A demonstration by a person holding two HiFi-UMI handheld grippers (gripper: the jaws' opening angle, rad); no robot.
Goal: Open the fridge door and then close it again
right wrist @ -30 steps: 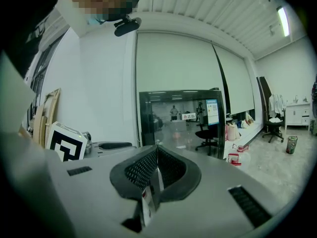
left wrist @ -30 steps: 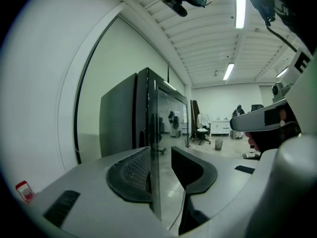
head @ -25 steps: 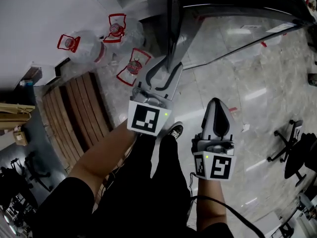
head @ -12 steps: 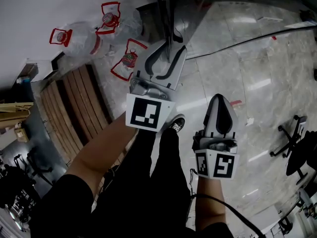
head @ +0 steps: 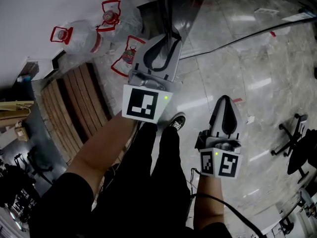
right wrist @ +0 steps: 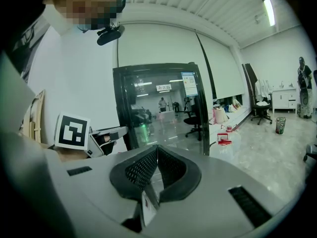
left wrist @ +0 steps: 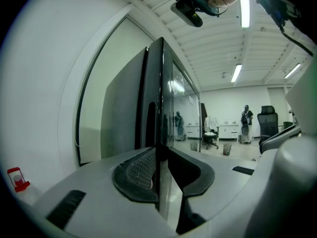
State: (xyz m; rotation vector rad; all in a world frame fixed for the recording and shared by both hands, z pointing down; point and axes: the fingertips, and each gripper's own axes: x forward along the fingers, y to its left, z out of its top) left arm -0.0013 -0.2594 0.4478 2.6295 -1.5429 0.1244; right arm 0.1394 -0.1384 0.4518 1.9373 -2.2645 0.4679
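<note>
The black glass-door fridge (right wrist: 158,108) stands ahead, and its door (head: 163,14) runs as a dark edge at the top of the head view. My left gripper (head: 167,41) straddles that door edge (left wrist: 158,93). Its jaws are closing, and both pads (left wrist: 141,167) lie against the edge. The left gripper (left wrist: 161,155) points nearly level at it. My right gripper (head: 225,103) hangs lower at the right, away from the fridge, over bare floor. It is shut, its pads (right wrist: 148,165) meeting with nothing between them. The left gripper's marker cube (right wrist: 72,131) shows beside the fridge in the right gripper view.
Large water bottles (head: 79,41) with red handles lie on the floor left of the fridge, one (head: 130,58) close to my left gripper. A wooden slatted pallet (head: 74,113) sits at left. A cable (head: 237,41) crosses the shiny floor. An office chair (head: 297,143) stands far right.
The left gripper's jaws have narrowed from wide open onto the door edge. The right gripper has sunk lower in the head view and stays shut.
</note>
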